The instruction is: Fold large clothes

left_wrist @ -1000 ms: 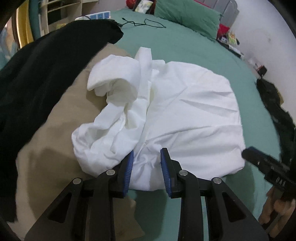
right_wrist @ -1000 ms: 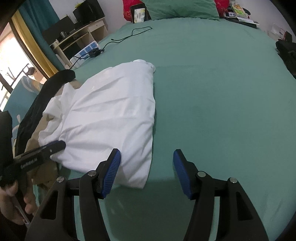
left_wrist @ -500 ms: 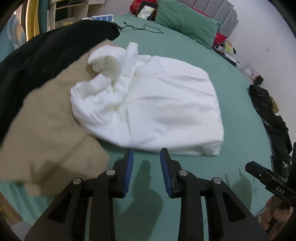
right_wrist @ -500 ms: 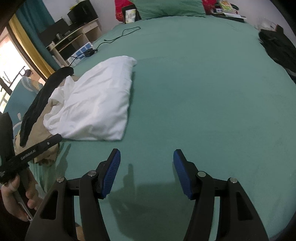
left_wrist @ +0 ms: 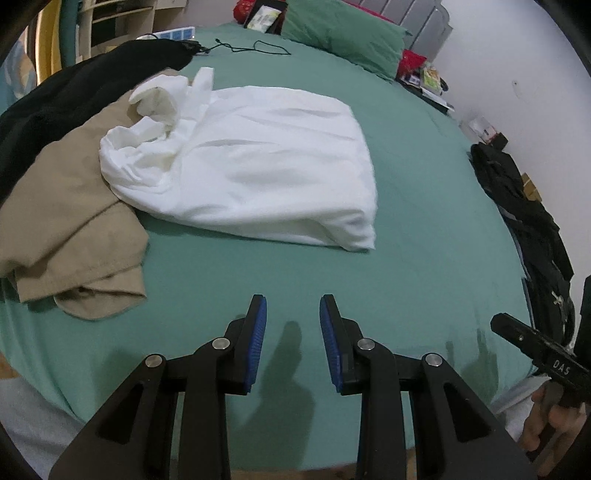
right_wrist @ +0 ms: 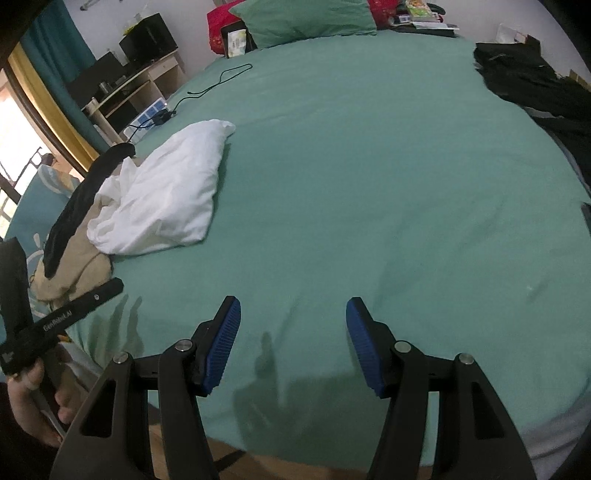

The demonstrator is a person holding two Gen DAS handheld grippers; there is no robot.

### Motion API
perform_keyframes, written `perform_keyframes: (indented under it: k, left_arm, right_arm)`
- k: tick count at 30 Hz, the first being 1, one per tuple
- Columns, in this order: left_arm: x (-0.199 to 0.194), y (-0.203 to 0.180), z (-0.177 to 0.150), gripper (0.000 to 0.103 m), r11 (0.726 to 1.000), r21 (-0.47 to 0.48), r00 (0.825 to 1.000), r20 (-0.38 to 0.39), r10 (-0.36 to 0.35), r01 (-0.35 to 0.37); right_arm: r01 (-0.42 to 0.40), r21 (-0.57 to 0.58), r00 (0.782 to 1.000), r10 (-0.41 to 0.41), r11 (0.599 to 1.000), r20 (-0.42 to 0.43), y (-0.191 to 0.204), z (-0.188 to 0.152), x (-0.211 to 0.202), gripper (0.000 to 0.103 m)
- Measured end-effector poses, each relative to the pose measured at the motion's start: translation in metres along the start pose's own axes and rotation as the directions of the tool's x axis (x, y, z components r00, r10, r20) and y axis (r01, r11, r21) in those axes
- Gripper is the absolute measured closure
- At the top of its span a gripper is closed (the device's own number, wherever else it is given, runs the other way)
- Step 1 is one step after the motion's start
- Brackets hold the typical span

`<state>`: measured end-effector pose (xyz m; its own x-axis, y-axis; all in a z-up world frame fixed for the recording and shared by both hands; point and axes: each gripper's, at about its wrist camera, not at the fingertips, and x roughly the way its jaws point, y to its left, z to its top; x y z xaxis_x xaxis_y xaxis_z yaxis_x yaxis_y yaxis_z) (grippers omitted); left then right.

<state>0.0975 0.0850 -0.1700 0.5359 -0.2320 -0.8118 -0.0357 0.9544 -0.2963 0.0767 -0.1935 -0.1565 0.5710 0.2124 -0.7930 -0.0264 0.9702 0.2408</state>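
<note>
- Lying on the green bed point(left_wrist: 406, 192), the white garment point(left_wrist: 258, 162) sits folded into a rough rectangle, its bunched sleeve end resting against the tan garment point(left_wrist: 62, 206); it is toward the window side of the bed, well apart from both grippers
- The tan garment spreads just beside the white garment, overlapped by its crumpled end; a black garment point(left_wrist: 74, 85) lies on the far side of the tan one, touching it
- The left gripper point(left_wrist: 291, 325) hangs over bare sheet short of the white garment; its blue pads stand apart with nothing between them, released
- The right gripper point(right_wrist: 293, 332) hovers over bare sheet too, off to the side of the white garment; its jaws stand wider, empty and released
- A green pillow point(right_wrist: 303, 16) lies beyond the white garment at the bed's head; a black cable point(right_wrist: 218, 83) trails across the sheet between them
- Dark clothes point(right_wrist: 524, 81) are heaped at the bed's opposite edge, well apart from the white garment
</note>
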Motion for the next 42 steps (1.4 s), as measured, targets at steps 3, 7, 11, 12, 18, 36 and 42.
perform_keyframes:
  k: [3,7,11,12,18,36,42]
  left_arm:
    - [-0.009,-0.011,-0.007,0.071,1.000,0.009,1.000,0.004,-0.029,0.029]
    - [-0.023,-0.027,-0.012,0.071,0.996,0.028,0.997,0.015,-0.080,0.080]
    - [-0.038,-0.059,-0.016,0.071,0.995,0.084,0.998,0.031,-0.060,0.057]
    - [-0.042,-0.066,-0.015,0.071,0.994,0.100,0.998,0.041,-0.057,0.053]
    - [-0.079,-0.114,-0.014,0.071,0.979,0.204,0.989,0.144,-0.015,-0.014]
    - [-0.190,-0.184,0.001,0.024,0.939,0.327,0.889,0.454,-0.059,-0.105]
    - [-0.227,-0.186,0.006,0.023,0.943,0.309,0.835,0.547,-0.066,-0.128]
  right_arm:
    - [0.006,0.006,1.000,-0.006,1.000,0.001,-0.013,-0.010,-0.012,0.044]
    - [0.019,0.015,1.000,-0.019,1.000,0.014,-0.030,-0.019,-0.029,0.044]
    - [0.036,0.026,0.998,-0.037,0.999,0.044,-0.042,-0.020,-0.047,0.043]
    - [0.040,0.030,0.998,-0.042,0.999,0.055,-0.045,-0.021,-0.053,0.041]
    - [0.057,0.042,0.990,-0.062,0.997,0.130,-0.059,-0.015,-0.092,0.021]
    - [0.122,0.010,0.913,-0.117,0.992,0.390,-0.051,0.006,-0.208,0.010]
    - [0.159,-0.026,0.883,-0.130,0.987,0.451,-0.033,0.012,-0.234,0.009]
